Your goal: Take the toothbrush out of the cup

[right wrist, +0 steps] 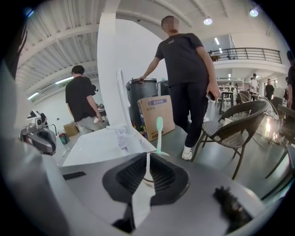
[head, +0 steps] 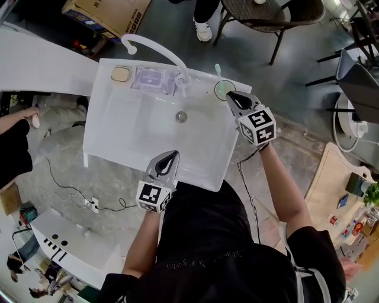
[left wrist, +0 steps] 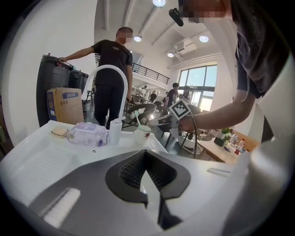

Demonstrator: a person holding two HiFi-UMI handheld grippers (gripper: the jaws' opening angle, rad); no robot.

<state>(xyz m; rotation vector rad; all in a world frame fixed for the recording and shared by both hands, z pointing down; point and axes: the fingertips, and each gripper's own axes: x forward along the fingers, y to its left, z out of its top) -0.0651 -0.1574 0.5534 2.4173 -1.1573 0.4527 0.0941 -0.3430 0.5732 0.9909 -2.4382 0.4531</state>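
A pale green toothbrush (head: 218,72) (right wrist: 159,133) stands upright in a white cup (head: 222,90) on the back right corner of the white sink (head: 118,136). My right gripper (head: 230,94) (right wrist: 147,159) is shut and empty, its tips right at the cup's near side, below the brush head. In the left gripper view the cup (left wrist: 143,132) and the toothbrush (left wrist: 137,119) show far ahead, with the right gripper (left wrist: 173,119) beside them. Over the sink's front rim my left gripper (head: 173,155) (left wrist: 146,159) is held shut, holding nothing.
A curved white faucet (head: 155,47) arches over the basin, with a soap bar (head: 121,74) and a pack of wipes (head: 153,78) on the back ledge. The drain (head: 182,116) lies mid-basin. A wicker chair (head: 266,15), a cardboard box (head: 106,15) and a standing person (right wrist: 184,73) are behind the sink.
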